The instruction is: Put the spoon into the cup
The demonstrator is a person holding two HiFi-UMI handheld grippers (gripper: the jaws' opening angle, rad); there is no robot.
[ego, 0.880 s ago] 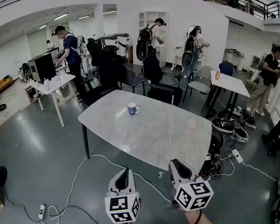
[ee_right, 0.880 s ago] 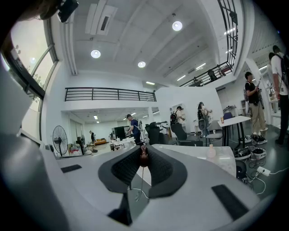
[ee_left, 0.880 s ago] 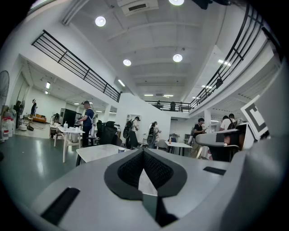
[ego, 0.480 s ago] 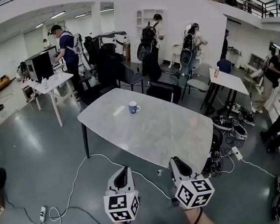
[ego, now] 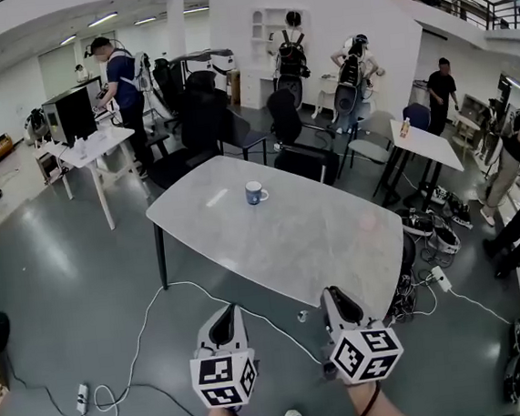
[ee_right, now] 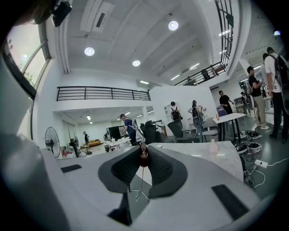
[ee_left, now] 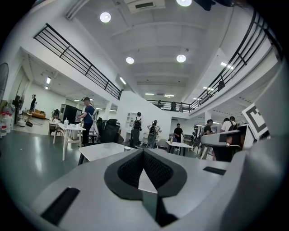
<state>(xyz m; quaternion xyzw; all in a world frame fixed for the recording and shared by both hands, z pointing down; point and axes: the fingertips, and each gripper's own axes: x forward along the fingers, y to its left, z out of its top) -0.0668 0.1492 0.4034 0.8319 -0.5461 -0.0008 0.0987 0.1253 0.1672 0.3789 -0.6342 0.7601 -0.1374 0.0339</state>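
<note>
Spoon point(ee_right: 143, 158) in right claw point(ee_right: 144, 151); cup point(ego: 256, 192) on table point(ego: 309, 243).

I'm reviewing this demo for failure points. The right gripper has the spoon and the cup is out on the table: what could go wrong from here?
1. The right gripper pinches the spoon only at its jaw tips, so it may pivot or slip out on the way.
2. The cup stands toward the table's far side; a long reach could knock it over.
3. A white cable loops over the floor before the table: a trip hazard.
</note>
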